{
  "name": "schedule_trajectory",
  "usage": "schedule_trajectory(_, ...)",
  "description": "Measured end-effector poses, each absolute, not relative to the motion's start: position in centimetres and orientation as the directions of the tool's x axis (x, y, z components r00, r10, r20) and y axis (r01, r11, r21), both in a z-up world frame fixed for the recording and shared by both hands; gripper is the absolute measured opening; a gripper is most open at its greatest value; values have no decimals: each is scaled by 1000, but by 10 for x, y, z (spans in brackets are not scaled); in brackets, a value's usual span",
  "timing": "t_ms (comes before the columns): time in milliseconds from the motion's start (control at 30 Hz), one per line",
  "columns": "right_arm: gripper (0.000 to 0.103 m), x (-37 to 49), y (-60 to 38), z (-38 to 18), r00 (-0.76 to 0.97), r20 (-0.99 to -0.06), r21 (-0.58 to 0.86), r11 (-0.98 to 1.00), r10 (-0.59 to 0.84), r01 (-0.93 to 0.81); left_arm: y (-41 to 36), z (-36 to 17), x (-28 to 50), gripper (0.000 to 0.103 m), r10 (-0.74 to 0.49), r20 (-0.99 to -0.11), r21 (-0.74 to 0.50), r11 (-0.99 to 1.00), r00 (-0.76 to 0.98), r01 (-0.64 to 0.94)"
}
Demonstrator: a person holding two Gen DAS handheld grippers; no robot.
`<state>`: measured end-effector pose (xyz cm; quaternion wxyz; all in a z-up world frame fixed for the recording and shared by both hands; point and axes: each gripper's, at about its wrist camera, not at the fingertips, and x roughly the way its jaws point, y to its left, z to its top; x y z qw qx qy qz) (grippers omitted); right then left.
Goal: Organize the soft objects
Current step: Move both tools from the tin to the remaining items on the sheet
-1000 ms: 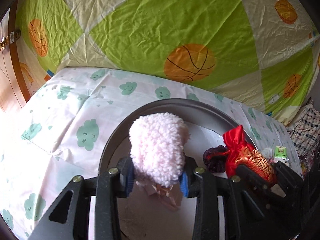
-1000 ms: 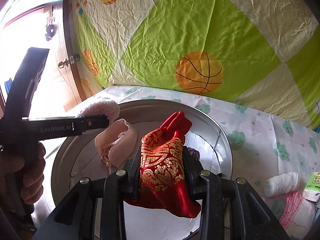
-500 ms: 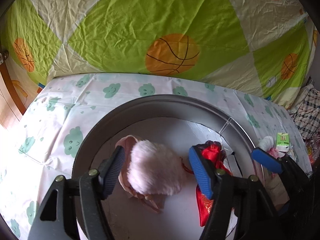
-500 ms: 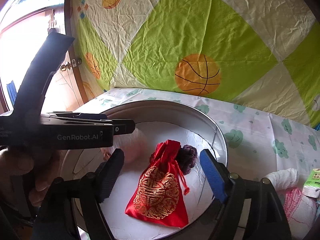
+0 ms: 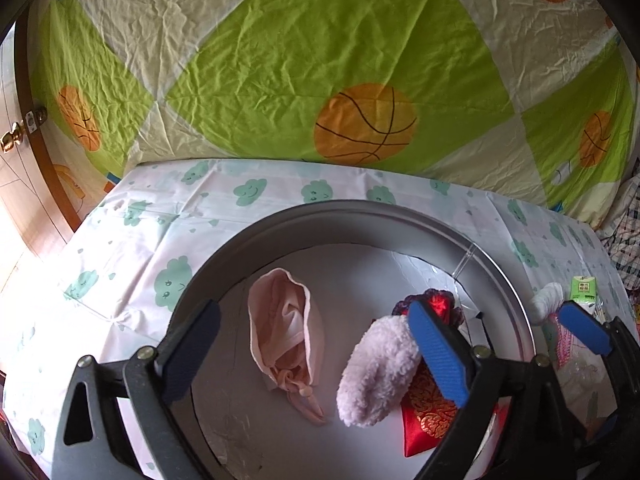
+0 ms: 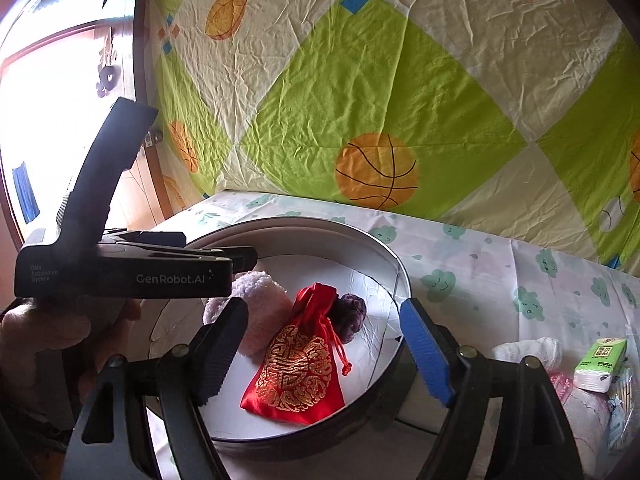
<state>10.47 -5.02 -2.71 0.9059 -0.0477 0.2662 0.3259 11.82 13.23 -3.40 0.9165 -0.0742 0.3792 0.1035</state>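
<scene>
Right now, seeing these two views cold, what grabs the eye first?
The red gold-embroidered drawstring pouch lying in the round metal tin, beside a fluffy pink-white plush piece and a pale pink fabric pouch. Behind, a green-and-cream sheet with basketball prints fills the background. Both grippers hang open over the tin.

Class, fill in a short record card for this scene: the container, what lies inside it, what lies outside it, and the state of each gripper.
container: round metal tray on the cloud-print sheet
inside: red gold-patterned pouch, fluffy pink item, peach cloth pouch, dark purple item
outside, right of tray: white rolled cloth, green tissue pack
left gripper: jaws just opened, nothing gripped
right gripper: jaws just opened, red pouch lying free below
</scene>
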Motion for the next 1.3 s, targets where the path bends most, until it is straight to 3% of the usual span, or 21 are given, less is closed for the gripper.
schedule_trajectory(400, 80, 99, -97, -26, 692, -494, 93, 823, 526, -560, 87, -25, 93, 99, 172, -622, -19, 972, 764, -235)
schedule_trajectory(667, 80, 100, -172, -33, 761, -501, 51, 892, 412, -449, 30, -24, 81, 99, 141, -583, 20, 987, 800, -160)
schedule_trajectory(967, 80, 112, -260, -45, 810, -520, 113, 962, 270, -247, -42, -44, 82, 99, 21, -618, 29, 1000, 786, -3)
schedule_trajectory(1300, 81, 112, -296, -56, 825, -521, 153, 974, 221, -164, -101, -64, 81, 99, -61, -655, 55, 990, 753, 128)
